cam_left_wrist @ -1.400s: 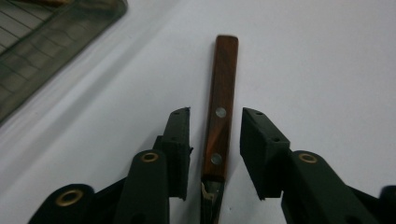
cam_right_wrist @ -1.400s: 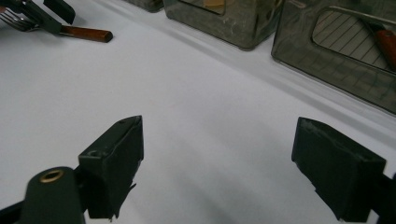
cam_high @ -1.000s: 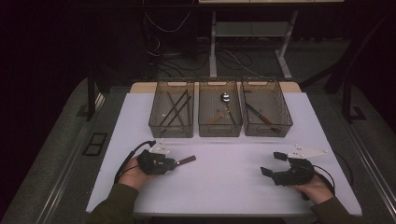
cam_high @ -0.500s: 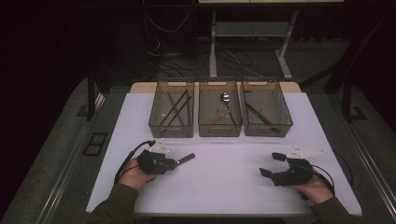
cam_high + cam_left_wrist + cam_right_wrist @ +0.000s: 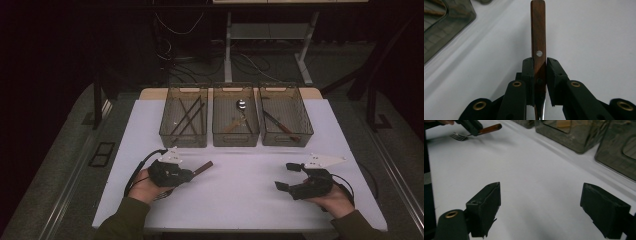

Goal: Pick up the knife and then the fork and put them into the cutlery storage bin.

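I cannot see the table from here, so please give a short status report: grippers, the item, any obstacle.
Left gripper shut on fork, wooden handle forward. Right gripper open, empty, over table. Three bins ahead; path clear.

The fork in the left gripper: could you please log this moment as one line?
left gripper: shut on fork by wooden handle | right gripper: open, nothing between jaws | bins: three, at the table's far side

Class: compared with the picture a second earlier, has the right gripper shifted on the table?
No. The right gripper sits at the same spot below the right-hand bin.
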`<state>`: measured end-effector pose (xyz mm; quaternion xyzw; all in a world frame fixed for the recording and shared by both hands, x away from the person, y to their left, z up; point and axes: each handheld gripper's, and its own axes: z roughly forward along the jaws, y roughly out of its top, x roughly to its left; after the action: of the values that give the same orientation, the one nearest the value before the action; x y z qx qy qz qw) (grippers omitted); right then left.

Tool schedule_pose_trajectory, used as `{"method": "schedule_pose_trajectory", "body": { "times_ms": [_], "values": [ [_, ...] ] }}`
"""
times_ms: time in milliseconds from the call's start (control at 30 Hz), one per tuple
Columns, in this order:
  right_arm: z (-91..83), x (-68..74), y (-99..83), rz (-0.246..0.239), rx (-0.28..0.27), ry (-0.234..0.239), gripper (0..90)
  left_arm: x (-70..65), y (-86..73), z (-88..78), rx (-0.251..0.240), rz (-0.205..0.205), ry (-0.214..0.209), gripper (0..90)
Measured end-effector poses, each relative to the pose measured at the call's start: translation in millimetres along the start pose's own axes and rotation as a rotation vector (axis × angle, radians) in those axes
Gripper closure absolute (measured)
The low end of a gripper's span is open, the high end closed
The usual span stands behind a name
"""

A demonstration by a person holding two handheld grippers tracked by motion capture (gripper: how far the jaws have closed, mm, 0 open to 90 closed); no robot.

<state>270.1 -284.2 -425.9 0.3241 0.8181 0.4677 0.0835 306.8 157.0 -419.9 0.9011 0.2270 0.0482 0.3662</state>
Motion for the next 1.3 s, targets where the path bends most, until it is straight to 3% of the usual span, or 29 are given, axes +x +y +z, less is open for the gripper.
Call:
{"method": "schedule_pose_trajectory", "body": {
  "times_ms": [267,433,767,1000,1133,1200,1300],
  "values": [
    [5.7,4.5,9.7,-0.045,0.039,0.068,16.9,-11.8,18.6,-7.8,-0.043,0.051,-0.016,77.3],
    [8.8,8.7,22.8,-0.096,0.052,0.112,16.9,-19.7,34.7,-7.7,-0.042,0.098,-0.050,77.2],
    [22.0,21.0,57.6,-0.207,0.078,0.220,17.0,-43.9,66.4,12.8,-0.021,0.212,-0.145,77.2],
    [34.4,32.7,70.5,-0.268,0.127,0.266,17.1,-63.1,84.7,30.4,0.014,0.280,-0.203,77.2],
    [42.3,36.4,72.6,-0.300,0.165,0.316,22.9,-69.0,92.1,36.7,0.028,0.326,-0.223,77.2],
    [47.1,36.4,73.3,-0.342,0.188,0.323,24.8,-72.3,94.4,39.3,0.038,0.334,-0.236,77.2],
    [52.4,39.1,74.1,-0.357,0.219,0.353,33.2,-76.5,98.3,43.7,0.046,0.365,-0.241,77.2]
  ]
}}
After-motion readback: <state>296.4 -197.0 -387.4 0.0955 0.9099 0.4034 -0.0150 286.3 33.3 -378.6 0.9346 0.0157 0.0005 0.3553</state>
